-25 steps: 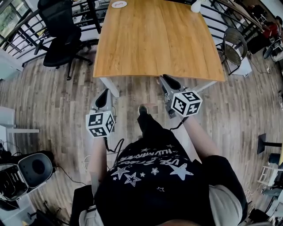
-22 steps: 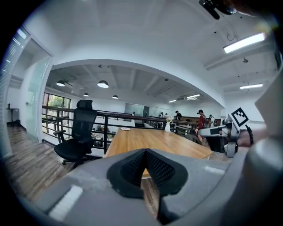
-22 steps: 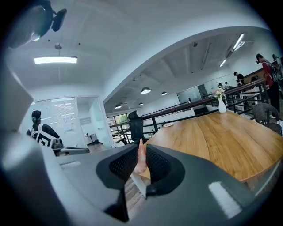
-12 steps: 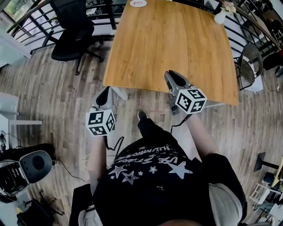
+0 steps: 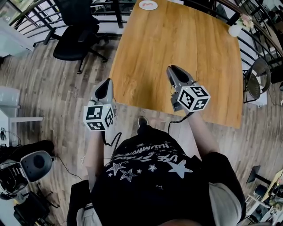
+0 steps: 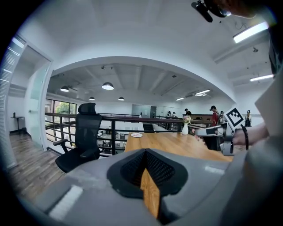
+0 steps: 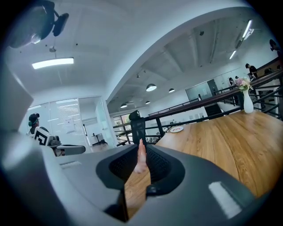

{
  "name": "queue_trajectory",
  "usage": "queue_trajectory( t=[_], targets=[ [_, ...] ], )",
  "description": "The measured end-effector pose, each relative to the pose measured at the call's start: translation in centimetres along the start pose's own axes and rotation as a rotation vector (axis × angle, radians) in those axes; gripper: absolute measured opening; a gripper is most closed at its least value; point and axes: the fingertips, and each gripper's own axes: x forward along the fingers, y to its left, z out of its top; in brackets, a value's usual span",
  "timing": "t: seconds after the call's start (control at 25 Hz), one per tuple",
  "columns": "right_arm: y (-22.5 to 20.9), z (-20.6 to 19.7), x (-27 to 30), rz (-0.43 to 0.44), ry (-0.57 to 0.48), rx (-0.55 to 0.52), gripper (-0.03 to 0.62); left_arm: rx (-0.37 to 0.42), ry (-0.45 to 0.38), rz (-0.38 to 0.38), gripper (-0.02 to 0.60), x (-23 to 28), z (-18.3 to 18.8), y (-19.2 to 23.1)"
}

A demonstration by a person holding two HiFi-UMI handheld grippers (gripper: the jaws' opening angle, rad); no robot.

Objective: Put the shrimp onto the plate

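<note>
- Step in hand: carrying the shrimp toward the plate; it is not yet set down.
- The right gripper pinches the pink shrimp between its pads, tail end up, over the near part of the surface.
- The left gripper is pressed together at the tips with nothing in it, just off the surface's near-left edge.
- The plate sits at the far end of the surface, well apart from both grippers.
- Next move, as I judge it: take the right gripper across the surface until the shrimp hangs over the plate, lower it, then spread the jaws. The far plate may call for a lean forward.
</note>
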Motion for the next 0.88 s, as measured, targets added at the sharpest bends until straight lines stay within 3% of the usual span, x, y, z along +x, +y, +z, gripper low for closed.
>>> queue_trajectory(
  t=[0.48, 0.88],
  targets=[
    [-3.6, 1.9, 5.4, 0.036, 0.001, 0.042, 0.062, 0.015, 0.014, 0.095, 0.002, 3.9, 1.9, 2.4],
    [-3.8, 3.4, 9.0, 0.013, -0.032, 0.028, 0.063, 0.026, 0.0, 0.064, 0.002, 7.0, 3.3, 5.6]
  ],
)
